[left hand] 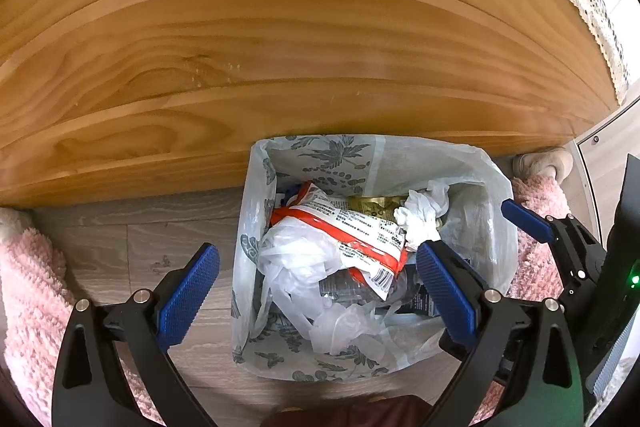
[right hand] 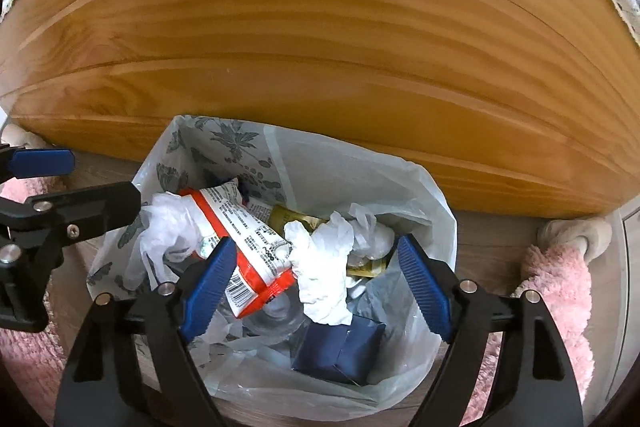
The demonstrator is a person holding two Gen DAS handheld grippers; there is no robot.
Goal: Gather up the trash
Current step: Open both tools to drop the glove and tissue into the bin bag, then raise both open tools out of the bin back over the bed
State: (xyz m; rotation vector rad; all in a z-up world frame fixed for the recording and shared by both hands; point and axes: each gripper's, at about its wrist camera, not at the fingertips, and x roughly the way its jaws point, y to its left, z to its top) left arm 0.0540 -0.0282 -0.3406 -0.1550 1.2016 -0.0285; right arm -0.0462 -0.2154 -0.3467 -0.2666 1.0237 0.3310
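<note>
A bin lined with a translucent bag (left hand: 328,155) (right hand: 340,163) stands on the floor against a wooden panel. Inside lie a red-and-white snack wrapper (left hand: 352,231) (right hand: 248,239), a crumpled white tissue (left hand: 420,219) (right hand: 320,267), a gold wrapper (left hand: 372,205), clear plastic bags (left hand: 304,267) and a dark blue box (right hand: 340,351). My left gripper (left hand: 320,291) hangs open over the bin's left side, holding nothing. My right gripper (right hand: 316,287) is open above the bin. The tissue lies loose below and between its pads (left hand: 524,221), untouched.
A tall wooden panel (left hand: 280,47) (right hand: 320,47) rises right behind the bin. Pink fluffy rugs (left hand: 28,287) (right hand: 560,275) lie on both sides on the grey plank floor (left hand: 140,227). A beige slipper (left hand: 544,163) (right hand: 576,231) sits at the panel's foot on the right.
</note>
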